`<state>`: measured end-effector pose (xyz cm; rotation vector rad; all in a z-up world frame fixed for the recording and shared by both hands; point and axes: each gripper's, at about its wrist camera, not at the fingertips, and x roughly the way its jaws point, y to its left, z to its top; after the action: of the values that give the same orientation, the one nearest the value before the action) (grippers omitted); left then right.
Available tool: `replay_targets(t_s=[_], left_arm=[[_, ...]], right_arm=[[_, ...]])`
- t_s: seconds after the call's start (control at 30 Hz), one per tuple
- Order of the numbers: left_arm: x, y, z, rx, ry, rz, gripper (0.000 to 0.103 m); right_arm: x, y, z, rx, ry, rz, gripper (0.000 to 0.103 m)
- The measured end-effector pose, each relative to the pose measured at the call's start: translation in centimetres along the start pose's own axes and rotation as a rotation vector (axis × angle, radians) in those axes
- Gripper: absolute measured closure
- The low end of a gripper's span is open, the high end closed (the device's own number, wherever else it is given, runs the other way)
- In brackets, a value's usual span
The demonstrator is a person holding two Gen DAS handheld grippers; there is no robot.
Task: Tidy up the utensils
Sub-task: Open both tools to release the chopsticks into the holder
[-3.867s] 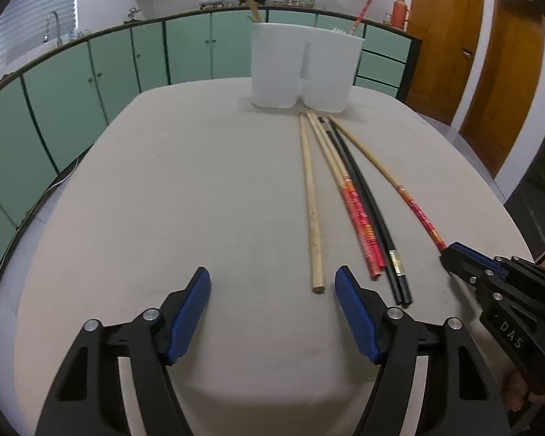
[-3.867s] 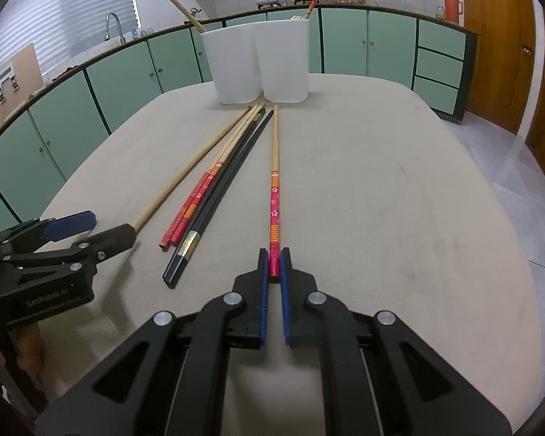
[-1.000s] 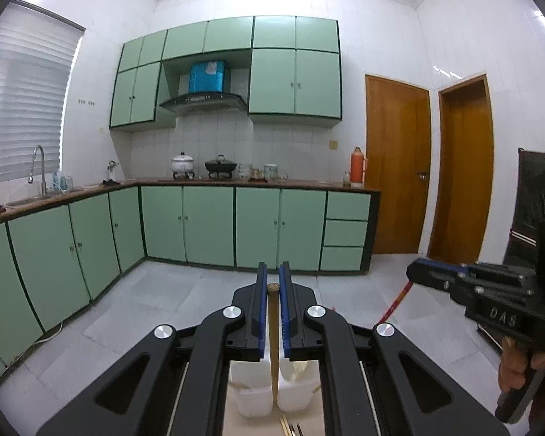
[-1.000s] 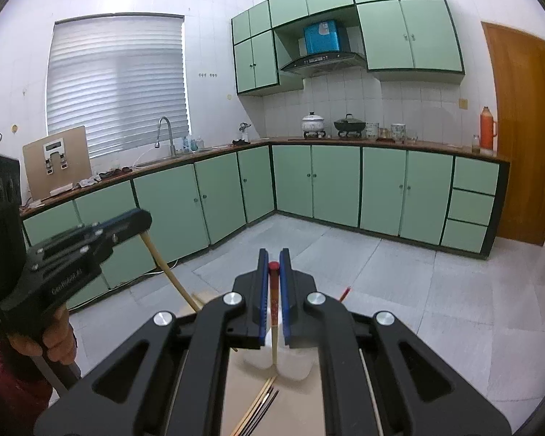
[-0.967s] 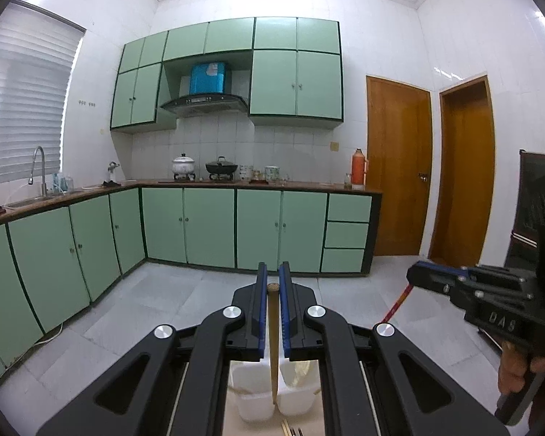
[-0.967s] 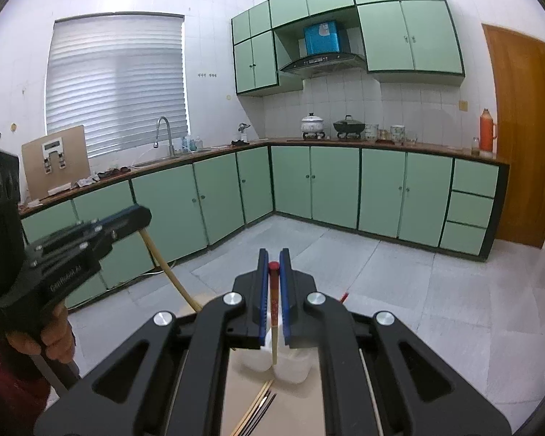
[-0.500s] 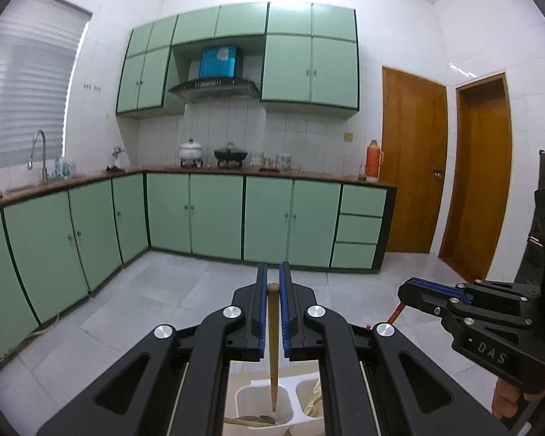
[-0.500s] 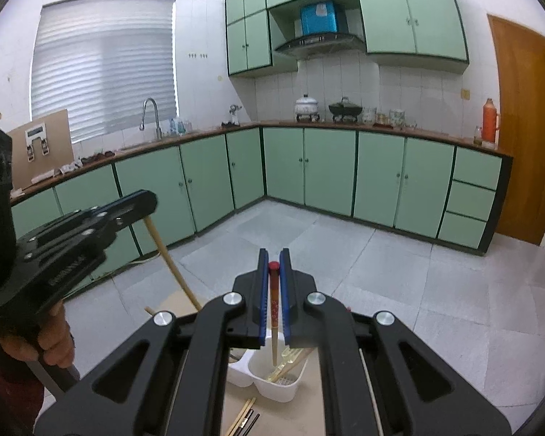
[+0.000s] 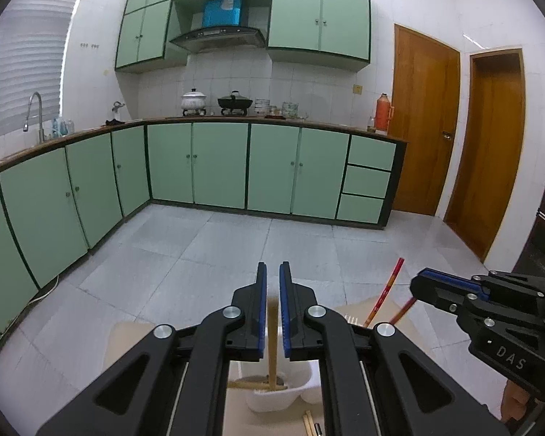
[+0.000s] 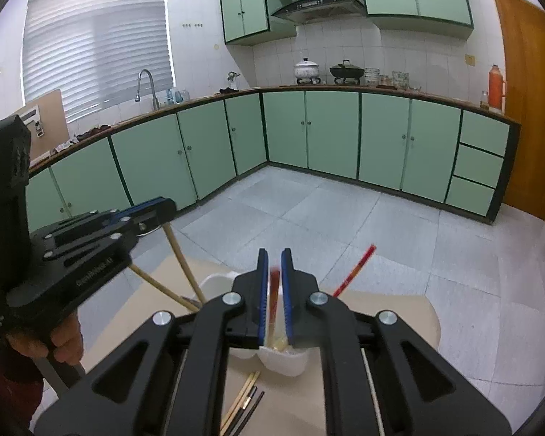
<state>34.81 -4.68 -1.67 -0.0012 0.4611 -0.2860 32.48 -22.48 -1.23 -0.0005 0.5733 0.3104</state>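
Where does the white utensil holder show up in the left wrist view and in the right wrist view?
Left wrist view: holder at bottom centre, below the left gripper.
Right wrist view: holder at bottom centre, below the right gripper.
Shared landmark: orange thermos on the counter.

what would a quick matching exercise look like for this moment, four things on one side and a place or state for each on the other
Things:
1. plain wooden chopstick
2. red-topped patterned chopstick
3. white two-compartment plastic holder
4. orange thermos flask

Places or states:
A. stands on the kitchen counter beside the wooden door
B. upright between the blue pads of the left tool, lower end in a compartment
C. sits on the beige table below both tools
D. between the blue pads of the right tool, which have just been opening

Pairs: 1-B, 2-D, 3-C, 4-A
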Motion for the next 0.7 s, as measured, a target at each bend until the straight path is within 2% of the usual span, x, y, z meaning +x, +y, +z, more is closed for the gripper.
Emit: replay_targets(t_s=[0.17, 0.23, 0.3, 0.33, 0.43, 0.53, 0.7], left_arm=[[-2.5, 0.2, 0.0, -0.012, -0.023, 0.015, 0.071], [-3.6, 0.2, -0.1, -0.013, -0.035, 0.019, 0.064], [-5.1, 0.1, -0.5, -0.014, -0.045, 0.017, 0.059], [-5.8, 0.1, -0.7, -0.015, -0.051, 0.02, 0.052], [-7.9, 0.0, -1.9, -0.02, -0.061, 0.03, 0.037], [-9.7, -0.2, -3.8, -0.021, -0.049, 0.031, 0.032], [-11.5, -0.8, -7.4, -0.006, 0.0, 0.042, 0.023]], right_arm=[[-2.5, -0.2, -0.5, 0.024, -0.052, -0.043, 0.059], [-4.0, -0.3, -0.8, 0.034, -0.079, -0.075, 0.035], [-5.7, -0.4, -1.4, 0.049, -0.112, -0.098, 0.026], [-6.2, -0.5, -1.8, 0.049, -0.117, -0.104, 0.019], [-8.0, -0.2, -3.6, 0.035, -0.132, -0.151, 0.012], [-9.2, 0.1, -5.7, 0.02, -0.127, -0.188, 0.008], [-10.4, 0.9, -9.6, 0.037, -0.102, -0.202, 0.007]])
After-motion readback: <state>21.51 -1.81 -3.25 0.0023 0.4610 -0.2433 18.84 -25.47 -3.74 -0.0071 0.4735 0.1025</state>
